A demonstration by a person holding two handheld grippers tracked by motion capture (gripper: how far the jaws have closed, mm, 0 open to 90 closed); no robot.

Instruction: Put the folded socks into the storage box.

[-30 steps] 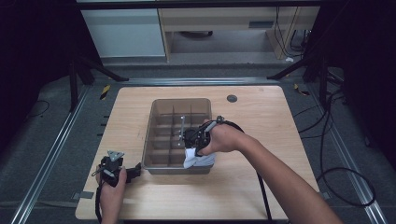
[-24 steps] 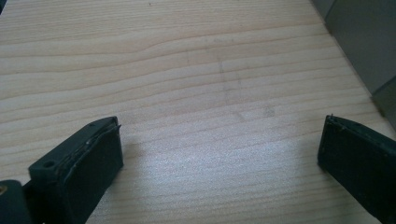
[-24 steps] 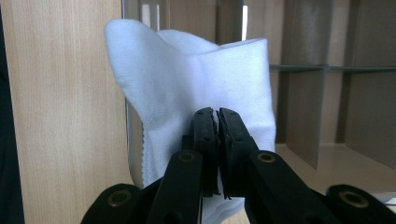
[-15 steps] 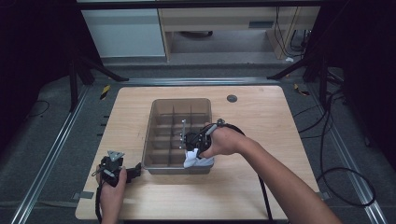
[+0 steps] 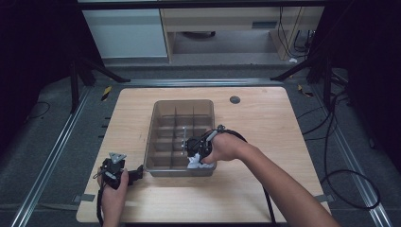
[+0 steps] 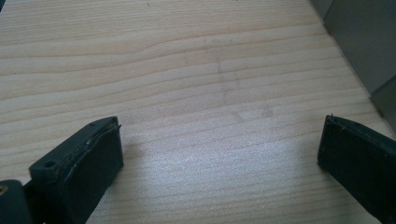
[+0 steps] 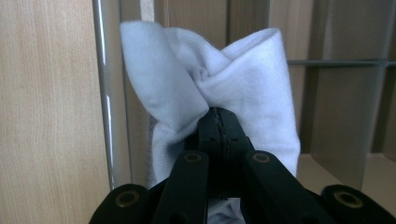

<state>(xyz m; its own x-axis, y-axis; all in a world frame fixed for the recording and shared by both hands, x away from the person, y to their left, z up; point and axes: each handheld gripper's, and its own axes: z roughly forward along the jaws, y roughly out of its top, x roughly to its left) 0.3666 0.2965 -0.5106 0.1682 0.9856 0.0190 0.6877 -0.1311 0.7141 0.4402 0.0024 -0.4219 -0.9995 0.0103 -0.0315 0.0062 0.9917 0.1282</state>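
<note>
My right claw [image 7: 218, 122] was clamped on one white sock [image 7: 243, 84], holding it in a near compartment of the one divided bin [image 5: 163, 109]. My left claw [image 6: 219, 154] gaped wide and empty over the table [image 5: 265, 113], left of the bin.

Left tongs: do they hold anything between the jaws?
No, the left tongs stand wide open, with only the bare wooden table between the jaws.

A lab recording rig: wooden table [image 5: 265, 113] on dark flooring; metal floor rails [image 5: 52, 156]; loose cables [image 5: 340, 142].
</note>
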